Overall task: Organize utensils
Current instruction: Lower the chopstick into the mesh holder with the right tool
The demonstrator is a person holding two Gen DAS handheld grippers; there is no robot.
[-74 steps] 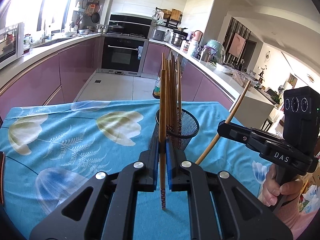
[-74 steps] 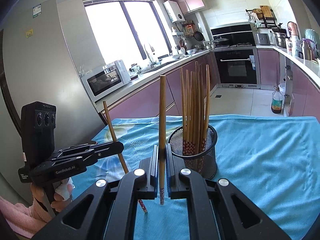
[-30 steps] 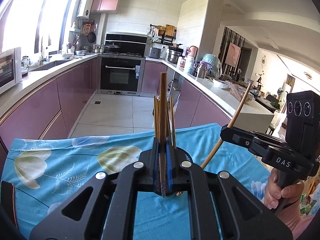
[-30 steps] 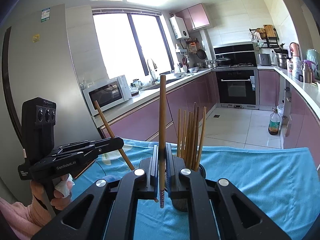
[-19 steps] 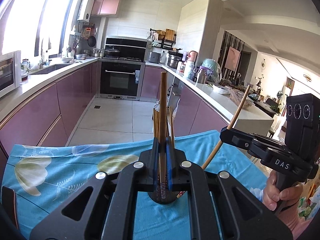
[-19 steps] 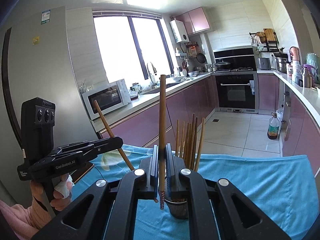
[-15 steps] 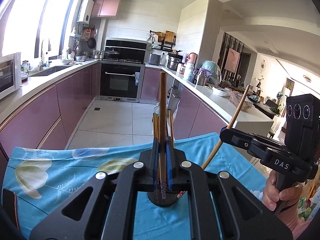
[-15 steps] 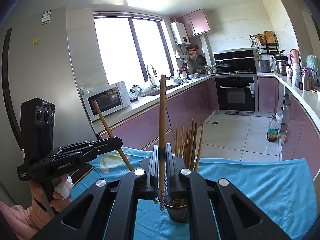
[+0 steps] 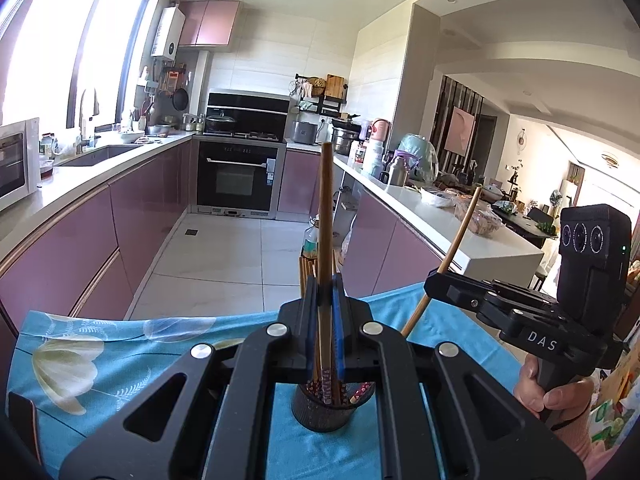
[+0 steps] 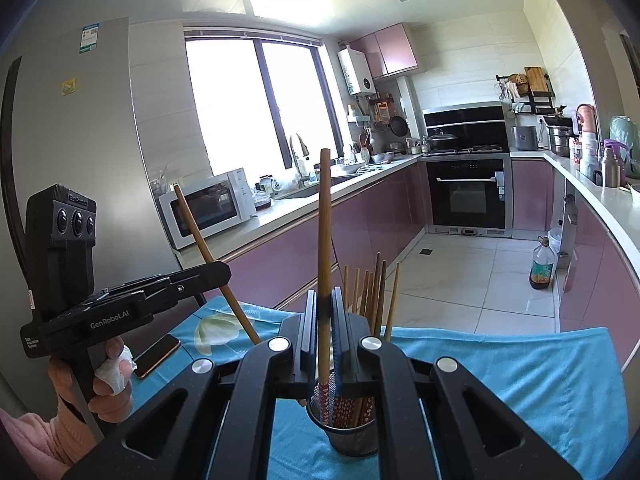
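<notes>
In the left wrist view, a blue flowered tablecloth [image 9: 100, 356] fills the lower left. At centre the left gripper [image 9: 327, 320] is clamped on an upright chopstick [image 9: 325, 216], whose patterned tip hangs over a dark mesh cup [image 9: 320, 416] of chopsticks (the rim is mostly hidden). At right, a hand [image 9: 556, 392] holds the right gripper [image 9: 430, 285], pinching a slanted chopstick [image 9: 460, 240]. In the right wrist view, a phone [image 10: 156, 354] lies lower left; the cup [image 10: 348, 438] sits bottom centre.
</notes>
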